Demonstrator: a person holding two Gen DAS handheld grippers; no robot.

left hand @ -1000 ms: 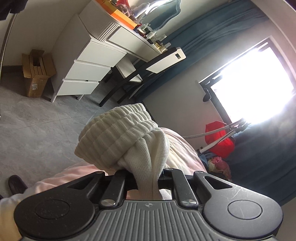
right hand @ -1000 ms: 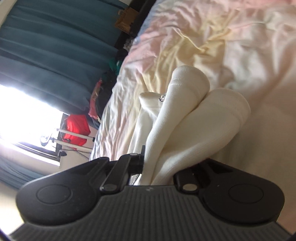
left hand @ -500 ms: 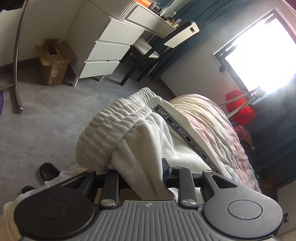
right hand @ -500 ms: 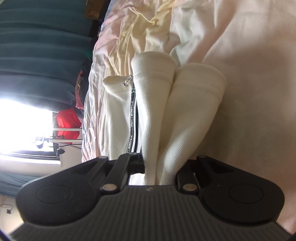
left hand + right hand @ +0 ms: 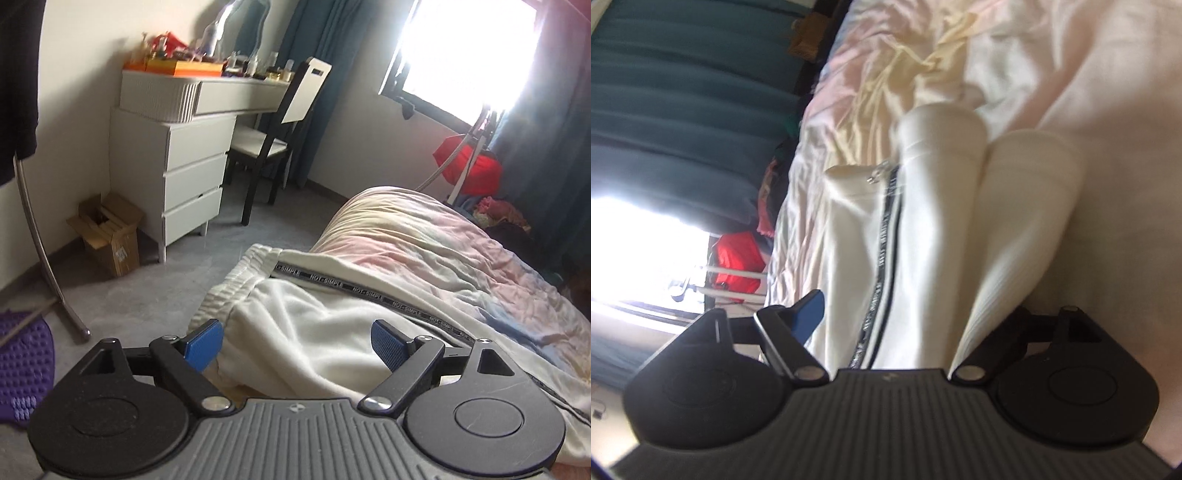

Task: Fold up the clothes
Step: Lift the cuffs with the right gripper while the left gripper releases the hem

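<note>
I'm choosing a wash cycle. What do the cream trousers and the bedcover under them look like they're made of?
The cream trousers look like soft matte knit, perhaps cotton fleece: ribbed waistband and cuffs, thick rounded folds, and a woven black lettered side stripe. The bedcover looks thin and smooth, cotton or microfibre, with fine sharp wrinkles and a faint sheen. Fibre content can't be confirmed.

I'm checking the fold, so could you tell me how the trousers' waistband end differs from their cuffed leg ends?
The waistband is one wide, gathered elastic edge lying near the bed's edge; the leg cuffs are two narrow, smooth ribbed tubes lying side by side further onto the bed. The lettered stripe reaches the waistband but stops short of the cuffs. Both are cream-white and rest on the bed.
</note>
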